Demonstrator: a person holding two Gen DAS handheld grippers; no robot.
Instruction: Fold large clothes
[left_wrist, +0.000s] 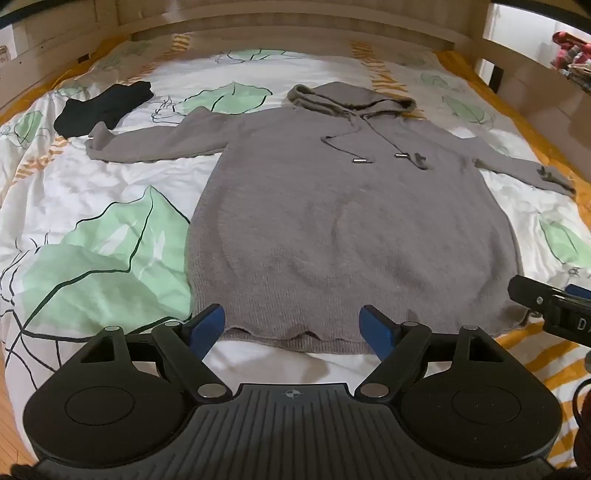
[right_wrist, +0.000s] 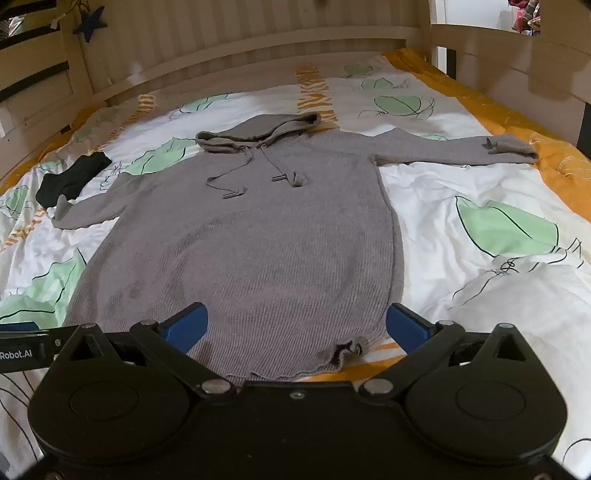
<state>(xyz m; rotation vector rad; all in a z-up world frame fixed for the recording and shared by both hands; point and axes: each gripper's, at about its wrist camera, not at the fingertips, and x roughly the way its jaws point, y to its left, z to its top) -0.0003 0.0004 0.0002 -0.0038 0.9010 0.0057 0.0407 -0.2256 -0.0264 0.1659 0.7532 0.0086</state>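
- Soft, even indoor light falls across the bed (left_wrist: 110, 192), leaving the white duvet bright and the wooden frame (right_wrist: 258, 40) warm and dim.
- A bright, washed-out opening glows at the upper right of the left wrist view.
- Shadows are faint, gathering only in creases of the grey hoodie (left_wrist: 351, 229).
- Fisheye distortion bows the bed frame at the edges; corners darken, and detail is slightly soft and grainy throughout.
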